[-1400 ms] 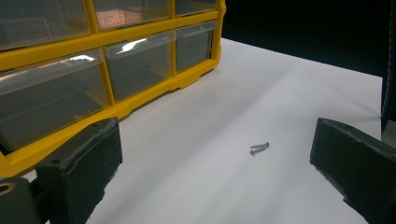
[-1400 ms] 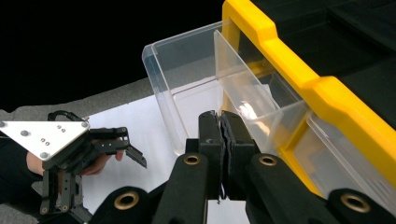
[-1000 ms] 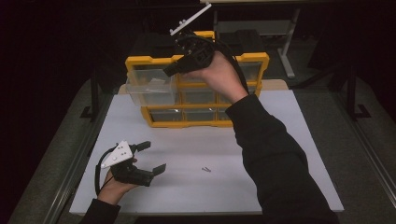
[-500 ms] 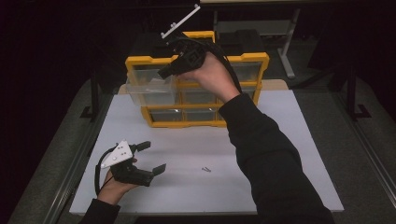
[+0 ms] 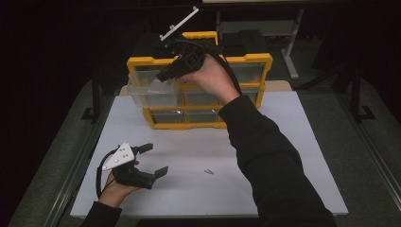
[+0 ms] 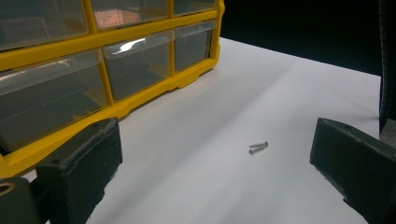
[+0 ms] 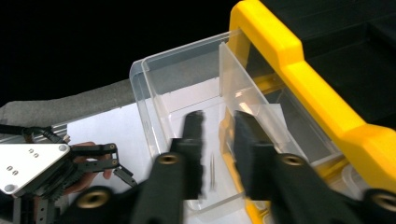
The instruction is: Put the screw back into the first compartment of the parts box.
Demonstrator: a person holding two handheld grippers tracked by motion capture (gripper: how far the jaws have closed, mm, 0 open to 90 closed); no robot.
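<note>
Glossy yellow plastic organizer (image 5: 201, 125), clear plastic drawer (image 7: 187, 88); matt white tabletop (image 6: 261, 93).

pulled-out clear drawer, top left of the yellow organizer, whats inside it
Through the right gripper's slightly parted jaws, the clear drawer holds one thin screw. The jaws cover part of its floor.

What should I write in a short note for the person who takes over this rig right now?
Left gripper: jaws open, holding nothing, low over the white board near its front left.
Right gripper: raised over the pulled-out clear drawer of the yellow organizer; jaws nearly closed. The right gripper view shows a thin screw-like piece between or just below them, though whether it is gripped or already lying in the drawer cannot be told.
Two small screws lie loose on the board, in front of the left gripper.
Probably left: those two screws, and the drawer is open.
</note>
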